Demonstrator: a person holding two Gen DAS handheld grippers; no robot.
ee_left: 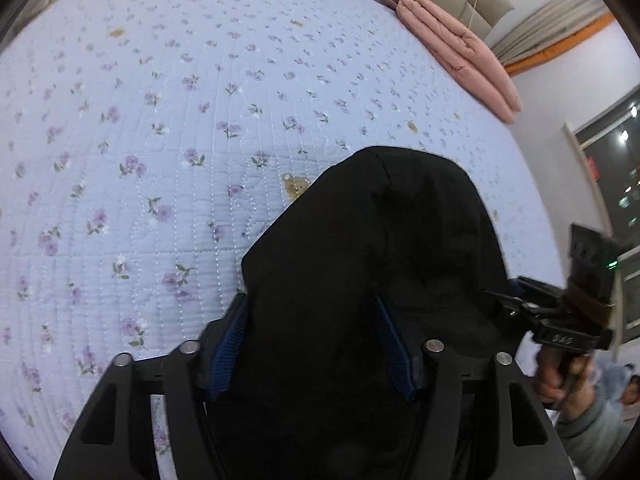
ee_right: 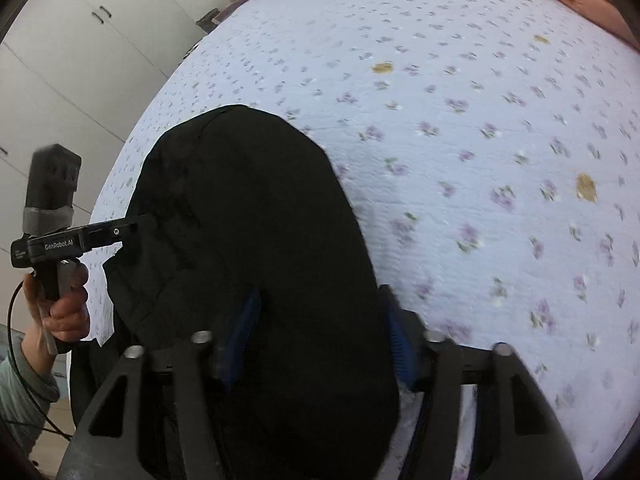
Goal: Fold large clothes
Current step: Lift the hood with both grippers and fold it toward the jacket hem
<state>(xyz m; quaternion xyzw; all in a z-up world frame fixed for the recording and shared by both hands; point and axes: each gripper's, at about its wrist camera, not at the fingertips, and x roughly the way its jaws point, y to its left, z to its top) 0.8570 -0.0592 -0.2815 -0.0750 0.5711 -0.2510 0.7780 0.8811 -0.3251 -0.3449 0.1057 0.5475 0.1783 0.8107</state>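
A large black garment [ee_left: 372,264] lies bunched at the near edge of a bed, on a pale blue floral quilt [ee_left: 168,128], with a folded pink duvet [ee_left: 460,48] against the headboard at the far side. In the left wrist view the left gripper [ee_left: 316,344] stands about half open, and the dark cloth fills the whole gap between its blue-ribbed pads [ee_left: 230,344]; whether those pads press on the cloth or merely flank it cannot be told. The right wrist view shows the same arrangement: the right gripper [ee_right: 322,340] stands partly open with the black garment [ee_right: 248,240] mounded between and over its jaws, and again a firm hold cannot be confirmed. Each view also catches the other tool at the frame edge, held in a hand [ee_right: 66,300] just beside the cloth. By its look the fabric is soft, matte and fairly thick, rounding over in a heavy dome and not creasing sharply, so it will probably sag and drag and will hold no shape of its own. A bite on one layer would probably slip; an edge, hem or seam, pinched at two points well apart, seems the better hold, keeping the span taut as it is spread over the quilt. Little is fragile here, though bulk may hide the true edge.
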